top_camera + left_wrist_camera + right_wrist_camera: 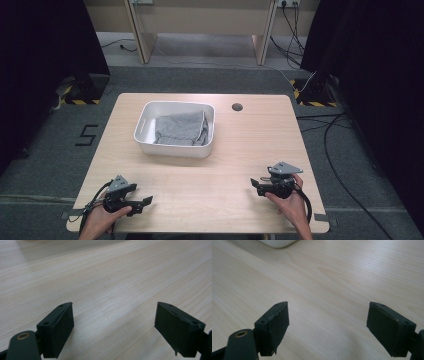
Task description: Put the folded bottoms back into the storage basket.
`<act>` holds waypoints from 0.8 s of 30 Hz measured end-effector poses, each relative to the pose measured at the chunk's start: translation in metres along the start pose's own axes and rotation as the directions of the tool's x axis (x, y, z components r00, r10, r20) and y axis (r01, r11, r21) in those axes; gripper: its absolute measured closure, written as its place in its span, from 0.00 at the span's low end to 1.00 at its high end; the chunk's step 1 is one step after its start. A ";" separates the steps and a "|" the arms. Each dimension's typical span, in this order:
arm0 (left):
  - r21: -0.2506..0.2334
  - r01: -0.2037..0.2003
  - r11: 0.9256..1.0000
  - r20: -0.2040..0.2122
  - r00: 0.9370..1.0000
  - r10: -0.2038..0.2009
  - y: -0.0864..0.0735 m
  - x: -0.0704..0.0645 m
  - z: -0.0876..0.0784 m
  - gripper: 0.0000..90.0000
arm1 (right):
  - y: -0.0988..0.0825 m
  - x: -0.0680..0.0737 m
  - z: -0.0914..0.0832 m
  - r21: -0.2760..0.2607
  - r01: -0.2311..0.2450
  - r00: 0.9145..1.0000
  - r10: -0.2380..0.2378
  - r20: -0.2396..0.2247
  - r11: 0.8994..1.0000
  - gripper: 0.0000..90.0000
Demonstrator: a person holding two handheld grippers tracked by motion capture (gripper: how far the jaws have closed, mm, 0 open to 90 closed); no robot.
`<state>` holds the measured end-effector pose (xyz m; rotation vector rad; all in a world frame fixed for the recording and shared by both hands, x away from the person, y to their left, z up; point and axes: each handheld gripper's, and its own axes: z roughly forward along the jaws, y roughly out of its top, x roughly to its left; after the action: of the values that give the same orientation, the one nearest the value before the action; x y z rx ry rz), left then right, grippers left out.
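1. This is a lab or recording studio, not a home.
2. A plain wooden table (200, 165) stands alone on grey carpet (45, 150), with a cable hole (237, 107) near its far right corner.
3. Black curtains (380, 60) hang at both sides.
4. Stand feet with yellow and black hazard tape (80, 101) sit off the far corners.
5. Loose cables (335, 150) run over the floor to wall sockets (286, 3).
6. A taped number 5 (86, 135) marks the floor left of the table.
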<state>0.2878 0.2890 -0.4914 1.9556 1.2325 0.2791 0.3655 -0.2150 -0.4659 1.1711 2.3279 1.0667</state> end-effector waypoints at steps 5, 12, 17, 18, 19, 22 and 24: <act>0.013 -0.011 1.000 -0.008 1.000 0.012 -0.005 -0.003 -0.001 0.17 | -0.005 0.004 -0.001 0.001 -0.001 1.000 0.002 -0.007 1.000 0.21; 0.011 -0.023 1.000 -0.026 0.999 0.024 -0.010 -0.005 -0.004 0.17 | -0.015 0.010 0.002 0.051 0.009 1.000 -0.009 -0.005 0.999 0.21; 0.014 -0.056 0.998 -0.055 0.997 0.057 -0.013 -0.008 -0.005 0.17 | -0.024 0.013 0.003 0.080 -0.006 1.000 0.008 -0.017 0.997 0.20; 0.013 -0.063 0.998 -0.060 0.996 0.064 -0.014 -0.009 -0.005 0.17 | -0.025 0.014 0.002 0.072 0.000 1.000 0.002 -0.016 0.997 0.20; 0.011 -0.069 0.998 -0.066 0.995 0.070 -0.014 -0.010 -0.005 0.17 | -0.026 0.014 0.001 0.073 -0.004 1.000 0.005 -0.014 0.997 0.20; 0.003 -0.090 0.996 -0.082 0.993 0.090 -0.017 -0.013 -0.004 0.16 | -0.027 0.014 0.001 0.078 0.017 1.000 -0.016 -0.010 0.997 0.18; -0.007 -0.110 0.994 -0.098 0.989 0.109 -0.020 -0.014 -0.003 0.16 | -0.027 0.016 0.001 0.085 0.042 0.999 -0.041 -0.005 0.995 0.17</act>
<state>0.2658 0.2830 -0.5000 2.0230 1.1835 0.4423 0.3417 -0.2125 -0.4861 1.1467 2.4107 0.9641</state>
